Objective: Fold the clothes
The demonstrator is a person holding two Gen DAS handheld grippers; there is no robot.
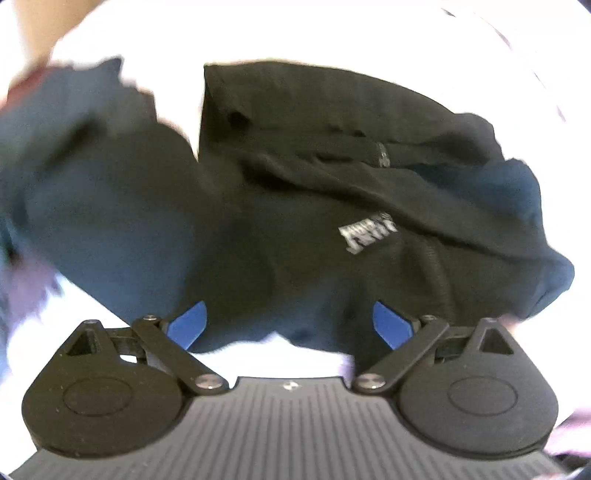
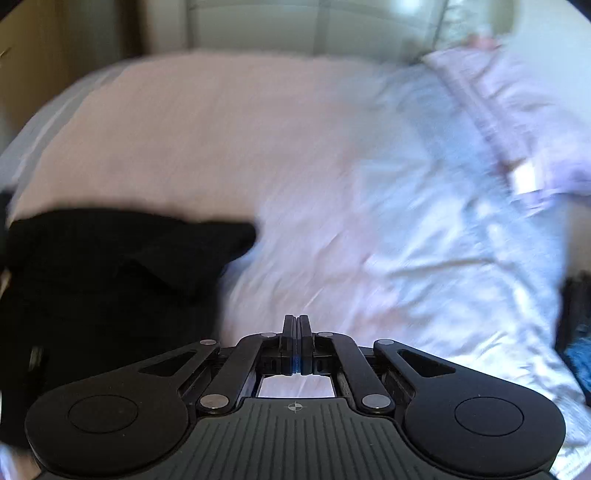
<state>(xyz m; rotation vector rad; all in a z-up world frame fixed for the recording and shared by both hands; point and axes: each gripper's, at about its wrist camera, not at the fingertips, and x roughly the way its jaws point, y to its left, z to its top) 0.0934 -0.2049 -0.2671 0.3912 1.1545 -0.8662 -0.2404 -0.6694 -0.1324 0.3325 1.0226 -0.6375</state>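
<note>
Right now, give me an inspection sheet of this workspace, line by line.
Surface: pale, rumpled bed cover, blurred in both views.
Job's things: black sweatshirt with small grey printed lettering lying crumpled on the cover, unfolded.
Clutter: lilac garment with a white tag at the far right of the cover; a dark blue item at the right edge, too blurred to name.
Grippers: left hand-held gripper open, blue pads over the sweatshirt's near edge; right hand-held gripper shut, nothing between its pads.
Cables: nothing seen.
Surroundings: pale padded headboard behind the bed.
</note>
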